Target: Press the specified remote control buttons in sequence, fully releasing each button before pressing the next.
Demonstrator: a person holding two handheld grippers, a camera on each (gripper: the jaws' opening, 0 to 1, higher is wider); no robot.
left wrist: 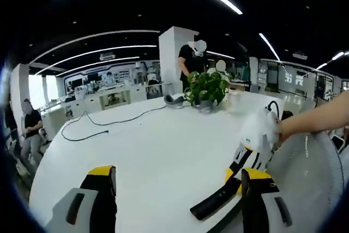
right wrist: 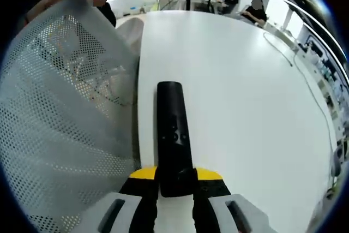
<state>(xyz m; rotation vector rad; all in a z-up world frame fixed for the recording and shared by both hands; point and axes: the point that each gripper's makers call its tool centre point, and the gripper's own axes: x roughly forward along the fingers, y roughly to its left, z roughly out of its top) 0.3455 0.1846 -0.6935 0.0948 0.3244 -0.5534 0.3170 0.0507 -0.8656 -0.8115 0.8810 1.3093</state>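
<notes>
right gripper (right wrist: 175, 186): jaws closed on the near end of the black remote control (right wrist: 173, 135), which lies flat on the white table (right wrist: 240, 107) pointing toward 12 o'clock, a white mesh chair back (right wrist: 65, 129) at 9 o'clock. left gripper (left wrist: 177, 192): jaws wide apart, holding nothing, above the table edge. in the left gripper view the remote sits at 5 o'clock, with a potted plant (left wrist: 207, 88) and a black cable (left wrist: 103, 124) far across the table.

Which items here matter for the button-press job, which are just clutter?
Job:
- remote control, clamped at its near end by the right gripper
- left gripper, open over the table

Clutter:
- potted plant
- black cable
- mesh chair back
</notes>
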